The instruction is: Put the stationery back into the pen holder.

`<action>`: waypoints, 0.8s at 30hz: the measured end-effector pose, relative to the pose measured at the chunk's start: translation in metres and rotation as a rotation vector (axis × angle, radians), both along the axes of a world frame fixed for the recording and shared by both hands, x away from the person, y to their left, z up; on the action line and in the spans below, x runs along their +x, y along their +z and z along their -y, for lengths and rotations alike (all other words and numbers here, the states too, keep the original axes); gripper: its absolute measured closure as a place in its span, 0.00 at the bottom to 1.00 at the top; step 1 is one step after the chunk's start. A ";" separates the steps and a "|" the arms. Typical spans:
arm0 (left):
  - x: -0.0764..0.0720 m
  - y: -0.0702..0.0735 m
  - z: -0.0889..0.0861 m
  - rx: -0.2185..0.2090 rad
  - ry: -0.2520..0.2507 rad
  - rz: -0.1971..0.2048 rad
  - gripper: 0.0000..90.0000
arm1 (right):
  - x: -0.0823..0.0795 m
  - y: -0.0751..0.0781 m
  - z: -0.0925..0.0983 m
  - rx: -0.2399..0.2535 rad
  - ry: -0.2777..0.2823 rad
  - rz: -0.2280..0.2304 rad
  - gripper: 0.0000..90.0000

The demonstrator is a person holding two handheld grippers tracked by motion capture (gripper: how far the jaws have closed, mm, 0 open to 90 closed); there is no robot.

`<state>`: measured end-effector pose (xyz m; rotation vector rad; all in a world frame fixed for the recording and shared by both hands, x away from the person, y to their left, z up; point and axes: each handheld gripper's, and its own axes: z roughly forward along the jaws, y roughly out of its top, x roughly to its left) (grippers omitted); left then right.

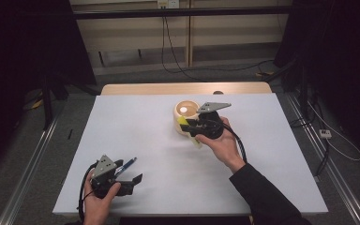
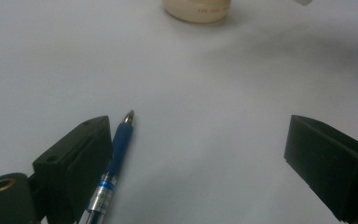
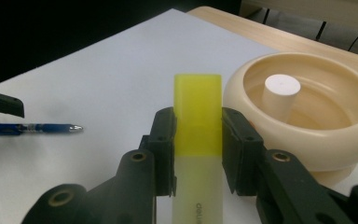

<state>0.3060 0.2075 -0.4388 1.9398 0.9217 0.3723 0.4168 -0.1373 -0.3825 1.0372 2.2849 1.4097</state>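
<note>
My right gripper (image 1: 191, 125) is shut on a highlighter (image 3: 198, 140) with a yellow cap and a pale translucent body, its jaws pressing both sides of it. It hangs just left of a cream bowl (image 1: 186, 116), whose rim (image 3: 242, 77) rings a white cylinder (image 3: 282, 88). At the table's front left, my left gripper (image 1: 133, 174) rests open on the surface. A blue pen (image 2: 114, 158) lies against its left jaw with its silver tip pointing away; the same blue pen (image 1: 125, 165) angles toward the table's middle.
The white table (image 1: 140, 126) has bare room across its middle and left. A wooden strip (image 1: 183, 88) borders the far edge. Cables trail over the floor behind and to the right.
</note>
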 end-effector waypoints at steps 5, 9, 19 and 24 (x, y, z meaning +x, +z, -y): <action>-0.001 0.001 0.000 -0.006 0.003 0.001 0.09 | 0.000 0.004 0.004 0.033 -0.007 0.012 0.76; -0.001 0.000 0.001 -0.007 -0.001 0.001 0.09 | 0.000 0.007 0.008 0.067 -0.016 0.044 0.76; 0.000 0.000 0.001 -0.006 -0.004 -0.003 0.09 | 0.000 0.013 0.014 0.108 -0.024 0.093 0.76; 0.000 0.000 0.001 -0.006 -0.005 -0.004 0.09 | 0.000 0.017 0.016 0.121 -0.028 0.112 0.76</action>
